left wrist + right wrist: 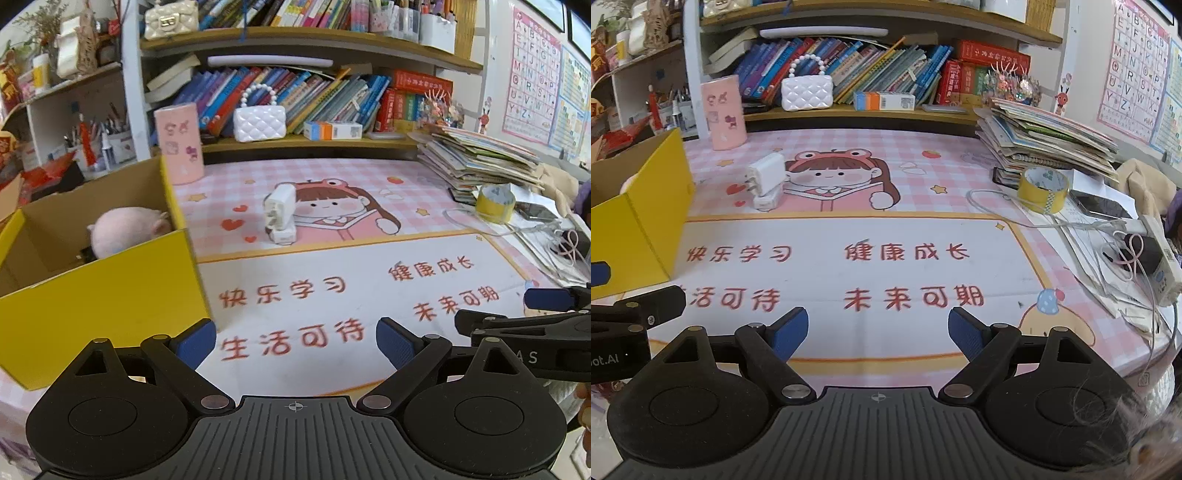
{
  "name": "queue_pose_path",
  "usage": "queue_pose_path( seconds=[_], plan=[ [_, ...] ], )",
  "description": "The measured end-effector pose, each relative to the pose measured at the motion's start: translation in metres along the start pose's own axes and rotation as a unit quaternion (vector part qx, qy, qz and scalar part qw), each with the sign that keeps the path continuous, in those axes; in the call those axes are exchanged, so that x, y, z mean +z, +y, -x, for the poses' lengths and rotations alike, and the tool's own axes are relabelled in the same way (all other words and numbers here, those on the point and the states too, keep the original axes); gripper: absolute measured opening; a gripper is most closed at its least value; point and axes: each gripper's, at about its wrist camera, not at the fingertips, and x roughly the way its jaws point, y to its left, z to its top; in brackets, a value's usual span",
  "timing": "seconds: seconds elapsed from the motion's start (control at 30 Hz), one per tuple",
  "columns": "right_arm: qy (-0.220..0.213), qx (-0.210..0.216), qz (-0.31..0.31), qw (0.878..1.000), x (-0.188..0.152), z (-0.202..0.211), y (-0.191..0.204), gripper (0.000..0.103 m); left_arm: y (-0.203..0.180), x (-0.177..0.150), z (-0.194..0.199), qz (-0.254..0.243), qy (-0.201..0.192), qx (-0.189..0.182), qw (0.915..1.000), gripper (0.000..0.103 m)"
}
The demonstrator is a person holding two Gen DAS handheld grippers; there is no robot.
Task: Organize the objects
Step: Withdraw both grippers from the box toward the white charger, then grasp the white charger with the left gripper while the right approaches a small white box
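Looking through the left wrist view, I had the left gripper (295, 341) spread wide and empty, low over the mat (332, 295). The yellow box (103, 288) sat just to its left with a pink plush (125, 230) inside. Two white chargers (279, 216), one stacked on the other, stood farther up the mat, near the box's corner. The right gripper's tip showed at the right edge.

Through the right wrist view, the right gripper (877, 332) was likewise spread and held nothing. The chargers (767, 181) lay ahead and to the left, and a tape roll (1043, 188) sat to the right by the book pile (1045, 133).

I judged the chargers to be next for the box. To do it well, I would take the top charger alone, closing across its flat sides and clear of the prongs, so the lower one stayed put.
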Motion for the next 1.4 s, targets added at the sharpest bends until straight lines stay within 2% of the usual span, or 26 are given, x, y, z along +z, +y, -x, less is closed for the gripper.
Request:
queue_pose_path(
  seconds=[0.37,0.63,0.83,1.03,1.23,1.4],
  plan=[
    [0.006,0.009,0.006,1.000,0.032,-0.040,-0.028,0.082,-0.024,0.026,-0.040,0.006,0.008,0.001,0.9999,0.096],
    [0.007,0.027,0.015,1.000,0.057,-0.070,-0.045,0.082,-0.041,0.053,-0.065,0.005,-0.002,0.028,0.9996,0.094],
    [0.006,0.049,0.026,0.998,0.072,-0.092,-0.051,0.082,-0.039,0.076,-0.090,0.024,-0.001,0.055,0.9982,0.079],
    [0.007,0.079,0.052,0.996,0.084,-0.112,-0.047,0.082,-0.024,0.100,-0.131,0.063,0.019,0.081,0.9945,0.079],
    [0.007,0.105,0.073,0.992,0.095,-0.128,-0.043,0.082,-0.012,0.114,-0.167,0.068,0.034,0.118,0.9901,0.076],
    [0.018,0.127,0.092,0.987,0.100,-0.139,-0.040,0.081,-0.003,0.119,-0.197,0.065,0.052,0.135,0.9874,0.061]
  ],
)
